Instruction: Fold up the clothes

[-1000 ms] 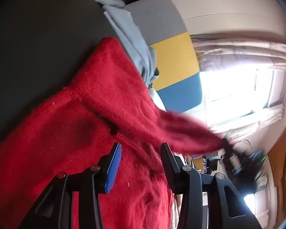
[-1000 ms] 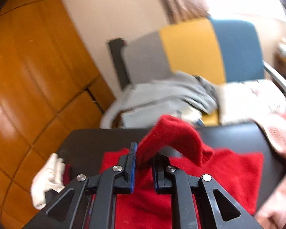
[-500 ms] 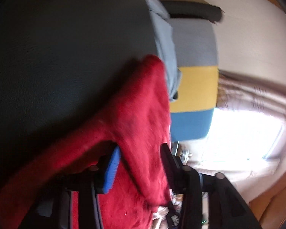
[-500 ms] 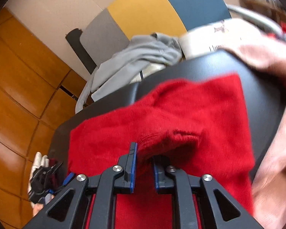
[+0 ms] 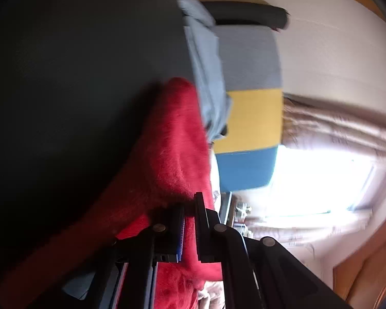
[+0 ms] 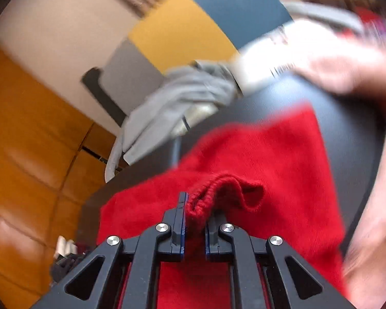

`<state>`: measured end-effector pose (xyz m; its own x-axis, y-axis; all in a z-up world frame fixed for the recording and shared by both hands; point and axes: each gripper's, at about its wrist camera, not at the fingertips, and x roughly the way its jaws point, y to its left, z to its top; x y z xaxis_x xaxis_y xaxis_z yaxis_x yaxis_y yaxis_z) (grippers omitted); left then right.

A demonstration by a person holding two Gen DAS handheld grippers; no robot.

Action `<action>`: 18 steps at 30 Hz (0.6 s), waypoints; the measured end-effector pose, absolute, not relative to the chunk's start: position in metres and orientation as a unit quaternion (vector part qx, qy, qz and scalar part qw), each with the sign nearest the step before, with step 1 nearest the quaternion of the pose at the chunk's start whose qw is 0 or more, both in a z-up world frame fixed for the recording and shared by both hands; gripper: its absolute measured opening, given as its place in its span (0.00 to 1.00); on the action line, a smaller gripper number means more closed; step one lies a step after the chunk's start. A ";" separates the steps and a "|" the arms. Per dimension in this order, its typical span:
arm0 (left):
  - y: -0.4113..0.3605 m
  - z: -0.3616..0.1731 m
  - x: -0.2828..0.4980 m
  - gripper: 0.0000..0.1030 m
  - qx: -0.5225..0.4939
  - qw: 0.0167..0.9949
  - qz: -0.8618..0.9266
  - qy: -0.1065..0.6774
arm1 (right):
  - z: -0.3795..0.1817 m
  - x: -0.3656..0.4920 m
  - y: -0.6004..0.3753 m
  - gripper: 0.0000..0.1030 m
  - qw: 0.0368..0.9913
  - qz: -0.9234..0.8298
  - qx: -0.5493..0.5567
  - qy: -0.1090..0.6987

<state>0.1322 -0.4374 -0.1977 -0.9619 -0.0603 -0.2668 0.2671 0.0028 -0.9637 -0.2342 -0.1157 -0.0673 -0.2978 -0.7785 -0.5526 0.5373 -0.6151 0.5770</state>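
Red sweater (image 6: pixel 283 154) lies spread on the dark table (image 6: pixel 347 118), reaching twd its far edge. L gripper (image 5: pixel 189 206) has just closed, pinching sweater fabric. R gripper (image 6: pixel 195 206) is clamped on its ribbed cuff (image 6: pixel 218 188).

No lettering, label, brand, number or sign could be read in either wrist view. The only candidate was a short dark printed line on the white fabric item (image 6: pixel 278 59) lying at the far right of the right wrist view, beside the crumpled grey garment (image 6: pixel 182 97); motion blur had smeared it beyond reading. The fuzzy red knitted sweater (image 6: pixel 270 159) showed no tag or print on its visible surface in either view.
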 end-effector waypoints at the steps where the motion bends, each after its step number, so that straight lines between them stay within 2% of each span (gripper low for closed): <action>1: -0.437 -0.193 0.135 0.05 0.072 0.110 -0.713 0.689 | -0.052 -0.230 -0.112 0.10 0.424 -0.804 0.397 -0.132; 3: -0.435 -0.184 0.137 0.05 0.089 0.109 -0.739 0.659 | -0.033 -0.223 -0.103 0.10 0.433 -0.821 0.355 -0.112; 5: -0.432 -0.185 0.137 0.05 0.115 0.115 -0.746 0.646 | -0.040 -0.225 -0.098 0.10 0.424 -0.825 0.361 -0.096; 10: -0.428 -0.199 0.143 0.05 0.154 0.130 -0.743 0.639 | -0.122 -0.241 -0.096 0.10 0.372 -0.794 0.468 -0.109; 14: -0.423 -0.207 0.149 0.02 0.159 0.120 -0.745 0.636 | -0.147 -0.236 -0.082 0.11 0.359 -0.787 0.486 -0.126; 16: -0.420 -0.208 0.149 0.02 0.149 0.101 -0.749 0.637 | -0.151 -0.238 -0.075 0.17 0.369 -0.773 0.490 -0.164; 17: -0.420 -0.209 0.150 0.05 0.141 0.096 -0.748 0.641 | -0.152 -0.240 -0.073 0.27 0.375 -0.764 0.492 -0.182; 18: -0.421 -0.209 0.151 0.14 0.134 0.095 -0.746 0.646 | -0.153 -0.242 -0.073 0.39 0.382 -0.756 0.493 -0.198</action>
<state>0.1508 -0.4206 -0.2094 -0.9461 0.0312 -0.3224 0.3147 -0.1478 -0.9376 -0.2422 -0.0727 -0.1530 -0.2223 -0.7731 -0.5940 0.3819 -0.6296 0.6765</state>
